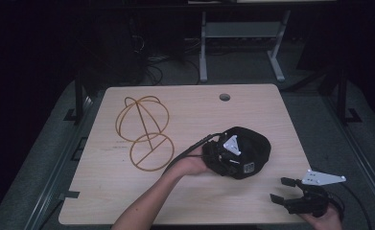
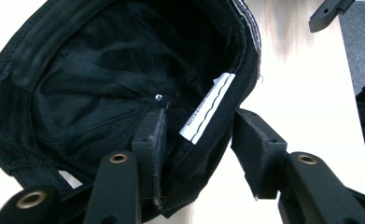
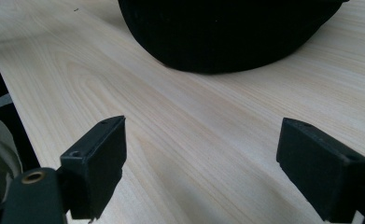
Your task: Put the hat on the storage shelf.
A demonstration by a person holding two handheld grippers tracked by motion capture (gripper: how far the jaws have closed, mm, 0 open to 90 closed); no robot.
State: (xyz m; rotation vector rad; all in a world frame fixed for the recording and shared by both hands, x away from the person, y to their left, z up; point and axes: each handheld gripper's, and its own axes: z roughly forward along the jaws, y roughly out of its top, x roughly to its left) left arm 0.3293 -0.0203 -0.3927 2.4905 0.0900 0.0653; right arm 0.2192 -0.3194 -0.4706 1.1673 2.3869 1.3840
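Black cap [image 2: 124, 84] lies crown-down right of the wire stand [image 1: 144, 132]; the left hand-held gripper [image 2: 196, 140] straddles its sweatband, pads not yet pressing. Pinch band squarely before lifting.

Cap label: white tag [image 2: 207, 108] sewn inside the black cap [image 2: 101, 84], one line of dark capitals, ending perhaps "...TTON"; too small to read surely.
Other text: none legible.

Left tool [image 1: 223, 160] at black cap [image 1: 252, 146]
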